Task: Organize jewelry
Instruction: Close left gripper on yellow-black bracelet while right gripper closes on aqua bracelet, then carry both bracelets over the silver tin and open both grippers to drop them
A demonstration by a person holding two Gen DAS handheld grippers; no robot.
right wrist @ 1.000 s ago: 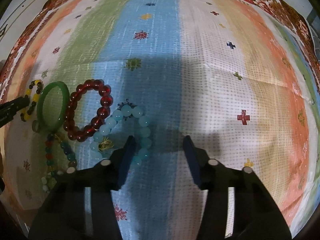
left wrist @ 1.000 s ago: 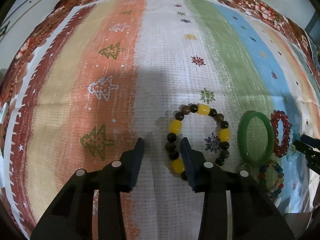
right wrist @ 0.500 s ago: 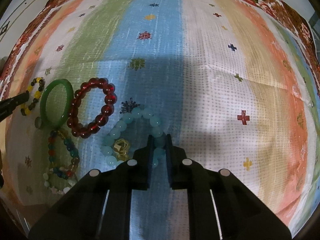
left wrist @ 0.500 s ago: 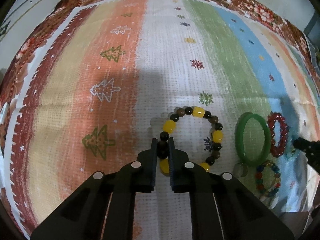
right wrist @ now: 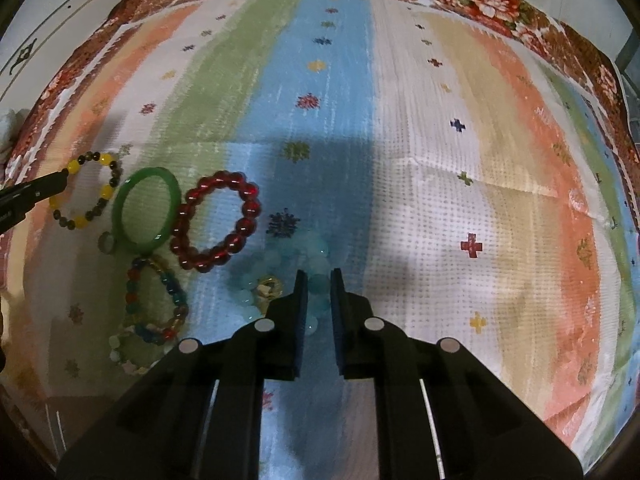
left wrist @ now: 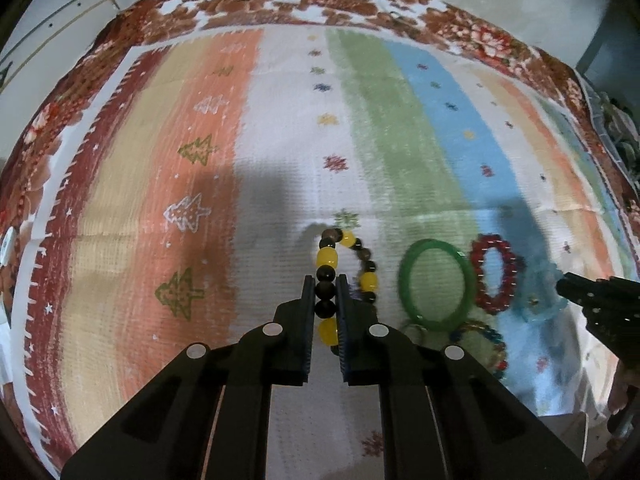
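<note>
My left gripper (left wrist: 324, 280) is shut on the yellow and dark bead bracelet (left wrist: 327, 257) and holds it lifted, hanging between the fingers. It also shows in the right wrist view (right wrist: 105, 191). My right gripper (right wrist: 319, 276) is shut on the pale blue bead bracelet (right wrist: 316, 249), which has a gold charm (right wrist: 269, 286). A green bangle (left wrist: 438, 284), a dark red bead bracelet (left wrist: 494, 276) and a multicoloured bead bracelet (right wrist: 158, 300) lie on the striped cloth (left wrist: 280, 160) between the two grippers.
A small ring (right wrist: 106, 242) lies beside the green bangle (right wrist: 146, 208). A pale green and pink bead bracelet (right wrist: 128, 354) lies near the cloth's front edge. The dark red bracelet (right wrist: 216, 226) lies left of my right gripper. A flowered border (right wrist: 480, 0) edges the cloth.
Both grippers closed from open a second ago, each on its bracelet. The left has since raised the yellow and dark bracelet off the cloth; the right has lifted the blue one, which blurs.
</note>
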